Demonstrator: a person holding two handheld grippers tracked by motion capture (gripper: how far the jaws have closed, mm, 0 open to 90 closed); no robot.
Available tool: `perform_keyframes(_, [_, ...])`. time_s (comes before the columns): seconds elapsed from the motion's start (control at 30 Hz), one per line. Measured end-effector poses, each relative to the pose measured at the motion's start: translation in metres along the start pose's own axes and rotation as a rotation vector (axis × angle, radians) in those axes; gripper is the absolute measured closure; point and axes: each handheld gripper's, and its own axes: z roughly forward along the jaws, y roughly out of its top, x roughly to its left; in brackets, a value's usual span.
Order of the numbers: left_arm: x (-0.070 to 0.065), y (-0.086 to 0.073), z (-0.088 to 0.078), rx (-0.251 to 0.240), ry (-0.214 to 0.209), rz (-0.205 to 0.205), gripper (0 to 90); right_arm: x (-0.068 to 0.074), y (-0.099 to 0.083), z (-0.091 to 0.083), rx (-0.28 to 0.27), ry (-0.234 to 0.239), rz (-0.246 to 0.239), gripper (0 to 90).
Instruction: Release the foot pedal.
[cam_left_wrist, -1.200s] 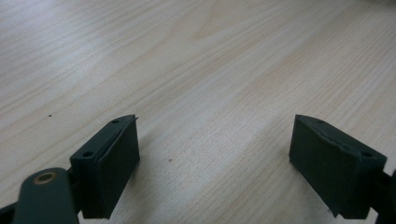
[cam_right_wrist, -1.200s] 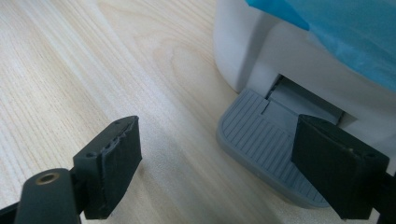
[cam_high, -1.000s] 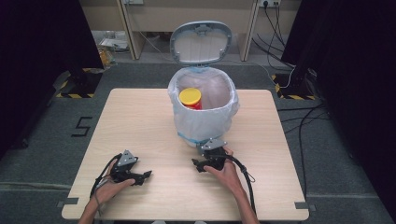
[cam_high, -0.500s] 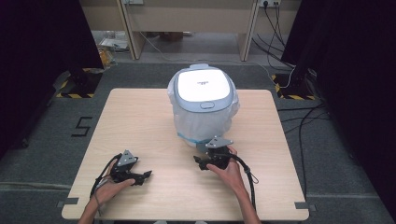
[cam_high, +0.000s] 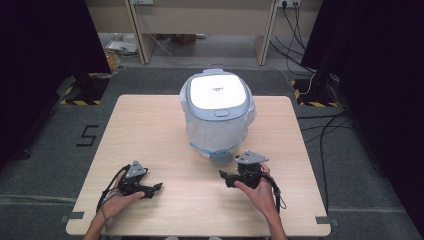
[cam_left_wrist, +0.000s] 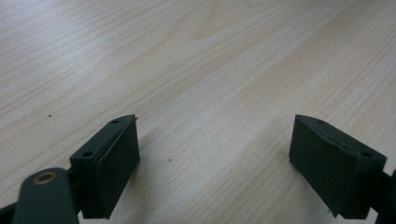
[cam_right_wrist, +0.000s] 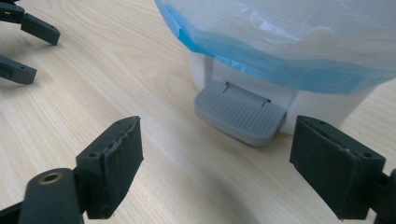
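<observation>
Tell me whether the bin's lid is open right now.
No: in the high view the white lid lies flat and closed on top of the bin.

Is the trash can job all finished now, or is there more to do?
It looks about finished. Done: the bin's lid is shut over the bag-lined bin. In hand: nothing; the left gripper and right gripper are both open and empty, the right one near the grey pedal. No remaining step is visible.

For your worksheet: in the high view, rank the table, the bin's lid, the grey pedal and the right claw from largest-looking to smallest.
1. Table
2. Bin's lid
3. Right claw with its body
4. Grey pedal, partly hidden under the bin

The last two look fairly close.
</observation>
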Motion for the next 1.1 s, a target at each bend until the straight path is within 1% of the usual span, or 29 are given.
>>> perform_keyframes(0.13, [0.0,0.0,0.0,0.0,-0.001,0.0,15.1,0.0,-0.003,-0.009,-0.002,-0.016,0.0,15.1])
perform_keyframes(0.2, [0.0,0.0,0.0,0.0,-0.001,0.0,15.1,-0.001,-0.005,-0.013,-0.015,-0.018,0.0,15.1])
perform_keyframes(0.27, [0.0,0.0,0.0,0.0,-0.001,0.0,15.1,-0.001,-0.009,-0.016,-0.016,-0.022,0.003,15.1])
perform_keyframes(0.37, [0.0,0.0,0.0,0.0,-0.001,0.0,15.1,-0.002,-0.016,-0.019,-0.002,-0.032,0.008,15.1])
perform_keyframes(0.4, [0.0,0.0,0.0,0.0,-0.001,0.0,15.1,-0.003,-0.018,-0.02,0.012,-0.036,0.006,15.1])
perform_keyframes(0.47, [0.0,0.0,0.0,0.0,-0.002,0.0,15.2,-0.004,-0.022,-0.022,0.012,-0.051,0.008,15.1])
perform_keyframes(0.57, [0.0,0.0,0.0,0.0,-0.003,0.0,15.2,-0.006,-0.029,-0.025,0.024,-0.057,0.016,15.2])
perform_keyframes(0.7, [0.0,0.0,0.0,0.0,-0.003,0.0,15.2,-0.01,-0.036,-0.029,0.038,-0.078,0.024,15.1])
perform_keyframes(0.93, [0.0,0.0,0.0,0.0,-0.003,0.0,15.2,-0.013,-0.047,-0.032,0.063,-0.086,0.042,15.1])
perform_keyframes(0.97, [0.0,0.0,0.0,0.0,-0.003,0.0,15.2,-0.013,-0.048,-0.033,0.064,-0.089,0.038,15.1])
perform_keyframes(1.1, [0.0,0.0,0.0,0.0,-0.003,0.0,15.2,-0.013,-0.053,-0.034,0.07,-0.089,0.047,15.1])
